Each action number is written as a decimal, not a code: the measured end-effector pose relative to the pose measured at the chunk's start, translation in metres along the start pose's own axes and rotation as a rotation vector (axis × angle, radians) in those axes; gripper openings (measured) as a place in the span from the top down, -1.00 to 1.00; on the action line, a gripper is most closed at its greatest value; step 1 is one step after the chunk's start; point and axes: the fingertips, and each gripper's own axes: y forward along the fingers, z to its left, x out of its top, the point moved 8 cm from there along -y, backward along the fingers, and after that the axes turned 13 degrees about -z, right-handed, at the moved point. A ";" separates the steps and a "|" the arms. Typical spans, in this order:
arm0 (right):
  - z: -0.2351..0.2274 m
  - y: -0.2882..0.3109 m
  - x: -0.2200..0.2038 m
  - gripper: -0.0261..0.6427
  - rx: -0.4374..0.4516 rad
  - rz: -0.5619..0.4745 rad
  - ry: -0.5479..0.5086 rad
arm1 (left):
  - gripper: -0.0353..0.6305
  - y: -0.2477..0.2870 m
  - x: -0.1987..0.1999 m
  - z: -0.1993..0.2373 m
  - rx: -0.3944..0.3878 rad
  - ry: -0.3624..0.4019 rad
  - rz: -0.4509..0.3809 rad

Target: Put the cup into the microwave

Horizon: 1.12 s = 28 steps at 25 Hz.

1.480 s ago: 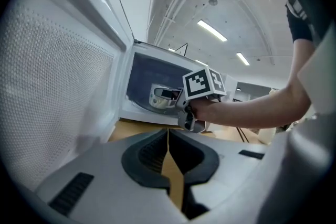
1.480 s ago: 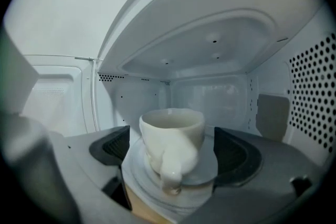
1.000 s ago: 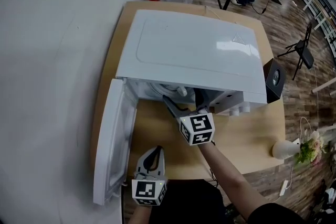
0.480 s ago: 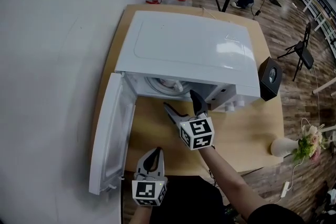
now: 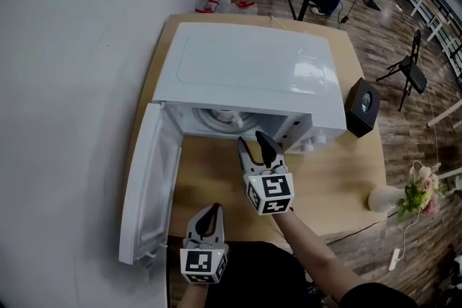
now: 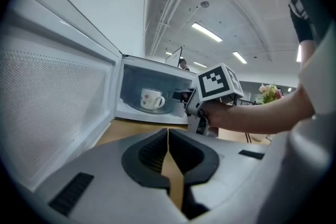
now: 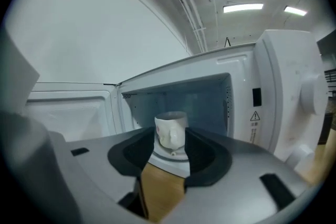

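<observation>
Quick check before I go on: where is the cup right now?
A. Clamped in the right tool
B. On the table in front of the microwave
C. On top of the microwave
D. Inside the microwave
D: the left gripper view shows the cup standing inside the microwave, past its open door. The right tool is outside the opening, and its jaws have just been closing with nothing between them.

The right tool point(image 5: 253, 142), at center frame, points toward the top edge on an outstretched forearm point(image 5: 312, 256). Its jaws have just been closing and stand partly apart, with nothing between them. The left tool point(image 5: 210, 210) sits lower center, jaws together and empty.
</observation>
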 end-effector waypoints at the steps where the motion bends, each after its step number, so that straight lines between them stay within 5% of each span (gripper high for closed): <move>1: 0.000 -0.002 0.001 0.43 0.003 -0.004 -0.003 | 0.87 0.001 0.001 -0.001 -0.005 0.007 -0.002; 9: -0.010 -0.034 0.014 0.86 -0.044 -0.032 0.070 | 0.87 0.007 0.006 -0.003 -0.017 0.011 -0.032; 20: -0.036 -0.098 0.035 0.94 -0.132 -0.058 0.174 | 0.87 0.016 0.015 -0.021 -0.087 -0.041 -0.070; 28: -0.057 -0.157 0.048 0.94 -0.199 -0.043 0.130 | 0.87 0.020 0.023 -0.025 -0.109 -0.039 -0.092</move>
